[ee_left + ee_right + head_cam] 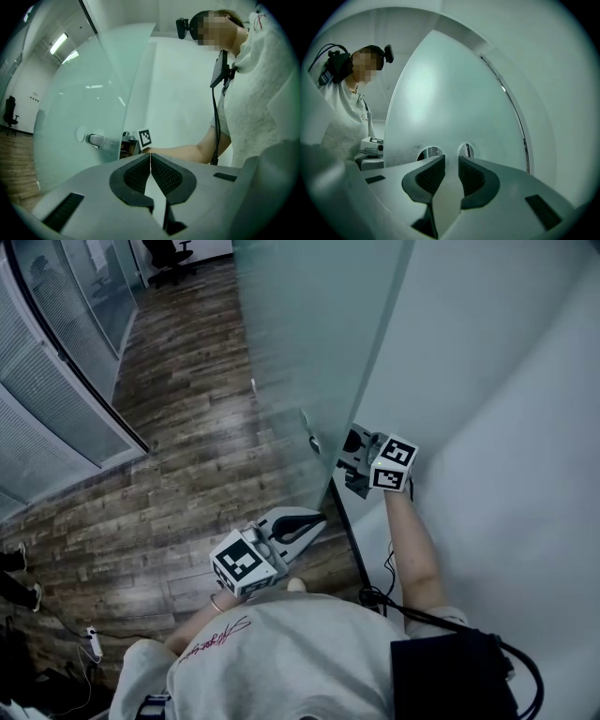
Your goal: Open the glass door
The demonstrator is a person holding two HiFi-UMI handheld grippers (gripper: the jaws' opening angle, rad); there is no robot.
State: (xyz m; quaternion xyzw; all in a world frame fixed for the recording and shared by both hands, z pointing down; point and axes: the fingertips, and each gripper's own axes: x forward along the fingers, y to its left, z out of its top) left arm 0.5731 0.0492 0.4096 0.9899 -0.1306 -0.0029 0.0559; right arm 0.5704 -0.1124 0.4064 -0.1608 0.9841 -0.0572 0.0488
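Observation:
The frosted glass door [309,343] stands partly swung, its free edge near me. A metal lever handle [96,139] sticks out of its corridor side. My right gripper [345,457] is on the other side of the door at handle height. In the right gripper view its jaws [451,159] stand a little apart, facing the door [454,103] just below two round fittings [429,153]. I see nothing between the pads. My left gripper [319,519] hangs lower, near the door's edge, with its jaws [150,157] shut and empty.
A wood plank floor [187,427] runs down the corridor. A glass partition with blinds [56,409] lines its left side. An office chair [173,254] stands far off. A white wall [525,427] is close on my right. Someone's shoes [14,559] show at the left edge.

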